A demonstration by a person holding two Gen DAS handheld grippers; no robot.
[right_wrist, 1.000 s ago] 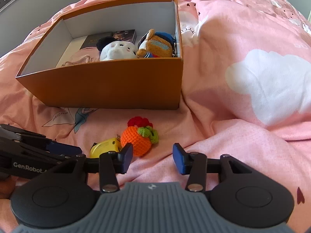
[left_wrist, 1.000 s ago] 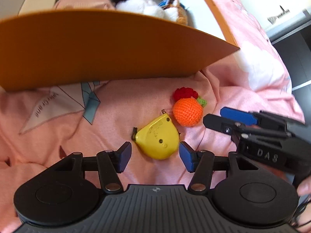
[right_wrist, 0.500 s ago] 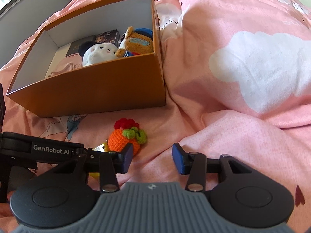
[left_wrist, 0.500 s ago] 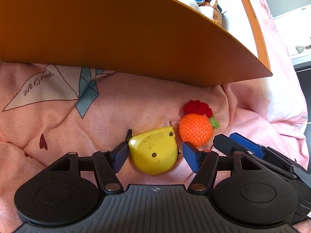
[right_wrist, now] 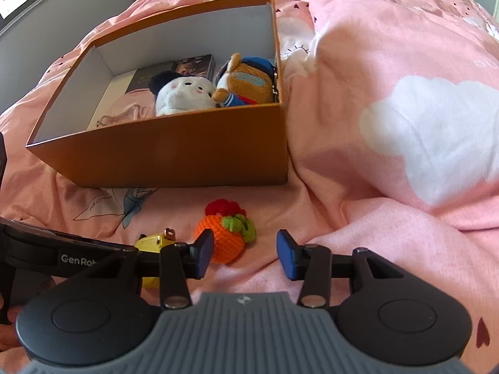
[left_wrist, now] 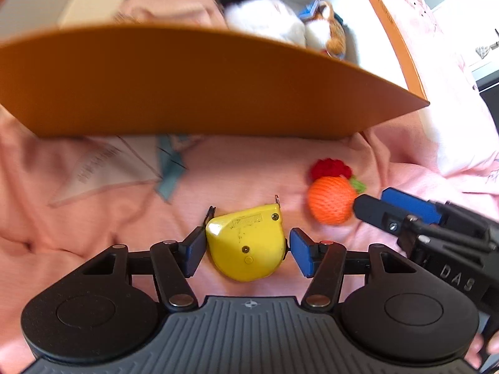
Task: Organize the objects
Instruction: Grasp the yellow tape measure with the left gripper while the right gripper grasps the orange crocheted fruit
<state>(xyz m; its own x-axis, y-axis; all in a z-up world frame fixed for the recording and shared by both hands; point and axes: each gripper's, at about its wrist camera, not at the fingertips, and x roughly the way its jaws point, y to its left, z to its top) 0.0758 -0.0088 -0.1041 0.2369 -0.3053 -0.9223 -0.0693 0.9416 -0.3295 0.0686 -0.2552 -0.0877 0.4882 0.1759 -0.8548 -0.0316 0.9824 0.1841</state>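
Left wrist: yellow tape measure (left_wrist: 246, 246) between closing left fingers (left_wrist: 195, 251).

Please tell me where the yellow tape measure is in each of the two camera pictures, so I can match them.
Left wrist view: the yellow tape measure lies low in the centre, between the closing jaws of the left gripper.
Right wrist view: tape measure at lower left, mostly hidden behind the gripper bodies.
Shared landmark: the orange crocheted fruit, just to its right.

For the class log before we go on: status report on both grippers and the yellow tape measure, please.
Left gripper closing around yellow tape measure. Right gripper open, empty, beside crochet orange. Orange box ahead, nothing blocking.
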